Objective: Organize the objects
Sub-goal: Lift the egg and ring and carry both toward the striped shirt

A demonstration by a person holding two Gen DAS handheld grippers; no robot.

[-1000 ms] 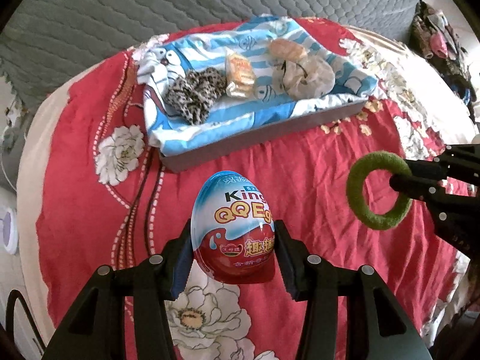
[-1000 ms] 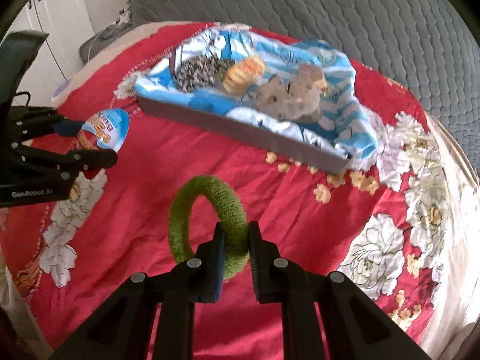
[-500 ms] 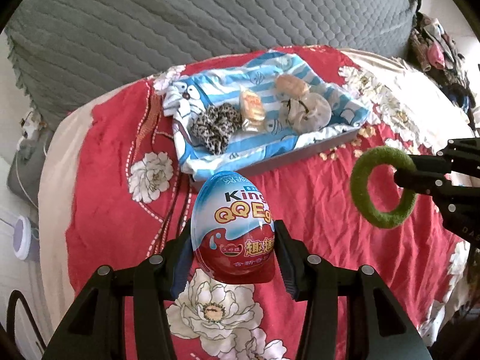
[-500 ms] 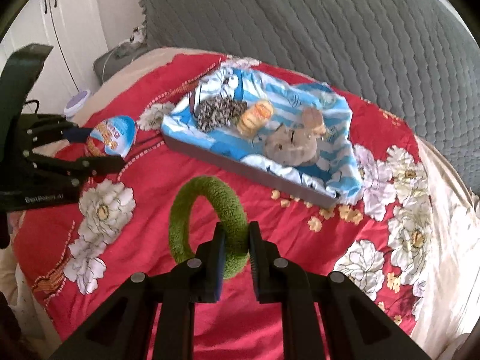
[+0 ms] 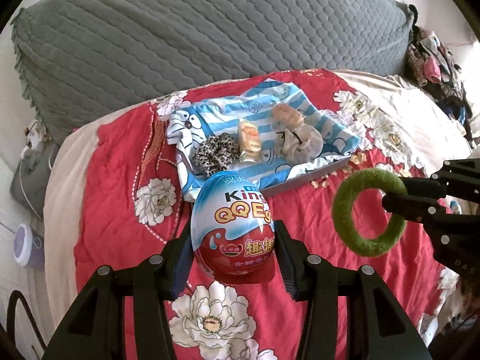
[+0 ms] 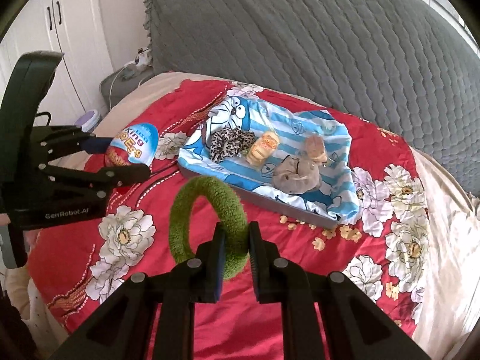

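Clearly legible on the toy egg (image 5: 233, 228) are "King" and "QQ Eg", with Chinese characters on its red lower half; the left gripper's black body reads "GenRobot-AI" in the right wrist view. The left gripper (image 5: 233, 241) is clamped on the egg's sides, holding it above the red flowered bedspread (image 5: 114, 210), narrow end up and away from the camera, long axis running along the fingers. The right gripper (image 6: 235, 247) is pinched tight on the lower part of a green fuzzy ring (image 6: 208, 225), which stands on edge in the air, its hole facing sideways. Beyond both lies a shallow grey tray (image 6: 288, 211) lined with blue-striped cartoon cloth (image 6: 324, 138), holding a leopard-print scrunchie (image 6: 225, 144), wrapped snacks (image 6: 264, 148) and a grey pouch (image 6: 295, 175). Bare bedspread lies between the grippers and the tray's near edge; a grey quilted headboard (image 5: 210, 30) rises behind the tray.
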